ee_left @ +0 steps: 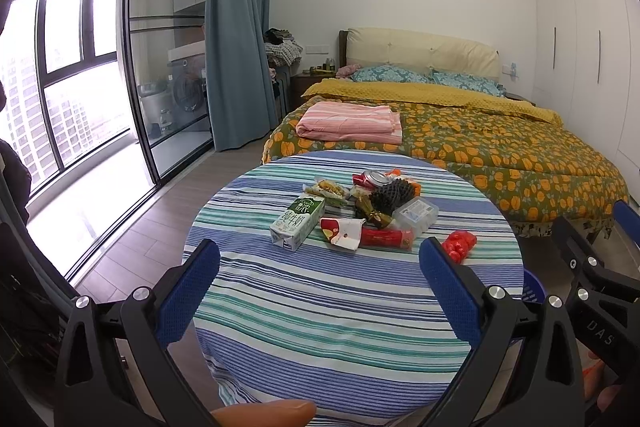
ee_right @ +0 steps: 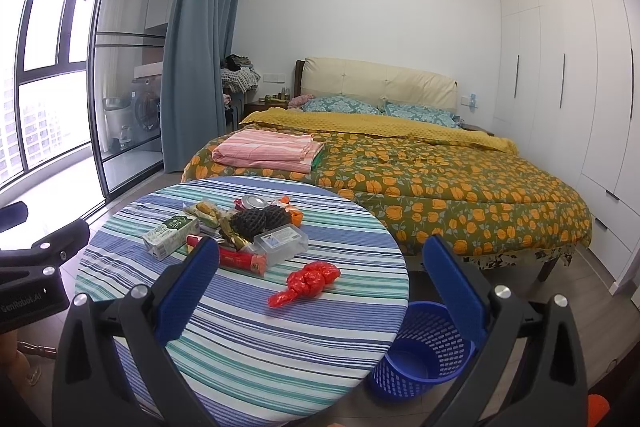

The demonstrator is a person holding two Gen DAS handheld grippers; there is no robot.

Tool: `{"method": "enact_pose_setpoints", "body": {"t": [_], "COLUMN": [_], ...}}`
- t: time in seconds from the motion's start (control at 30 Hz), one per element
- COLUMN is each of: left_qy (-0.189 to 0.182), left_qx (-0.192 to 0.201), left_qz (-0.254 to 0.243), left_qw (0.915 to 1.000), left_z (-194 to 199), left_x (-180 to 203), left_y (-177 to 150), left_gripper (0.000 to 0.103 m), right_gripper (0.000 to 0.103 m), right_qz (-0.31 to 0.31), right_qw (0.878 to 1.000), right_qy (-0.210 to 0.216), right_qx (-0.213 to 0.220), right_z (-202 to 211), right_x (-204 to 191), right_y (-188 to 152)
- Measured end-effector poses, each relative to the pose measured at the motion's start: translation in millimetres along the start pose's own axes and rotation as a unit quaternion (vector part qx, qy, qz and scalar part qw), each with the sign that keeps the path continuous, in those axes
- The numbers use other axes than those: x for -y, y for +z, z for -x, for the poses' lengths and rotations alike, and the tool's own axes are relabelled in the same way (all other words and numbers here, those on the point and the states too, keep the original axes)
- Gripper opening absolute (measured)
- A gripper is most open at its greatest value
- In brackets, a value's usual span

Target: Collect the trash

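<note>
Left wrist view shows a round table (ee_left: 320, 307) with a striped cloth, and a pile of trash sits toward its far side. In the pile are a milk carton (ee_left: 297, 223), a can (ee_left: 378, 179), a black net wrap (ee_left: 393, 195), a clear plastic box (ee_left: 416, 214), a red wrapper (ee_left: 386, 238) and some snack bags. A scrunched red bag (ee_left: 460, 245) lies apart from the pile, nearer the right edge.

Both tongs are wide open and hold nothing. The left tongs (ee_left: 320, 287) hang over the near, bare part of the cloth, well short of the pile. The right tongs (ee_right: 320, 283) hang to the right, with the red bag between their blue tips in that view.

A blue basket (ee_right: 424, 351) stands on the floor just beside the table's right edge. I think it is put there so trash can drop straight in. Nothing is in it that I can see, so the job looks not yet begun. The red bag looks soft and easy to pinch, and it is nearest the basket.
</note>
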State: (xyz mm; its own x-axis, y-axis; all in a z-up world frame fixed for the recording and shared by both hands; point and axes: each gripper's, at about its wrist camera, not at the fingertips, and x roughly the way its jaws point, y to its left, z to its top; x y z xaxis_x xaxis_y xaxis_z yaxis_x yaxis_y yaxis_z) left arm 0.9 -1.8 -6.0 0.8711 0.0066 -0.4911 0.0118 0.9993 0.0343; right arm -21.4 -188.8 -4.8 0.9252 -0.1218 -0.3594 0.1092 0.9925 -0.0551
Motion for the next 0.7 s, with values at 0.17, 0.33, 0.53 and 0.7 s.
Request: {"method": "enact_pose_setpoints", "body": {"t": [0.17,0.33,0.53,0.7], "left_qy": [0.001,0.001,0.001,0.001], "left_qx": [0.000,0.000,-0.001,0.000], "left_qz": [-0.001,-0.001,-0.001,-0.001], "left_qw": [1.0000,1.0000,1.0000,1.0000], "left_z": [0.4,0.4,0.3,0.6], "left_x": [0.4,0.7,1.0,1.0], "left_y": [0.9,1.1,1.2,1.3], "left_gripper": [0.099,0.099,0.099,0.099], "right_gripper": [0.099,0.099,0.099,0.099], "right_qz": [0.000,0.000,0.000,0.000], "right_qw": [1.000,1.000,1.000,1.000], "right_qy": [0.001,0.000,0.000,0.001], "right_qx": [0.000,0.000,-0.001,-0.001], "right_z": [0.2,0.1,0.1,0.7], "right_x": [0.2,-0.6,-0.7,-0.7], "right_y": [-0.3,-0.6,-0.4,-1.1]}}
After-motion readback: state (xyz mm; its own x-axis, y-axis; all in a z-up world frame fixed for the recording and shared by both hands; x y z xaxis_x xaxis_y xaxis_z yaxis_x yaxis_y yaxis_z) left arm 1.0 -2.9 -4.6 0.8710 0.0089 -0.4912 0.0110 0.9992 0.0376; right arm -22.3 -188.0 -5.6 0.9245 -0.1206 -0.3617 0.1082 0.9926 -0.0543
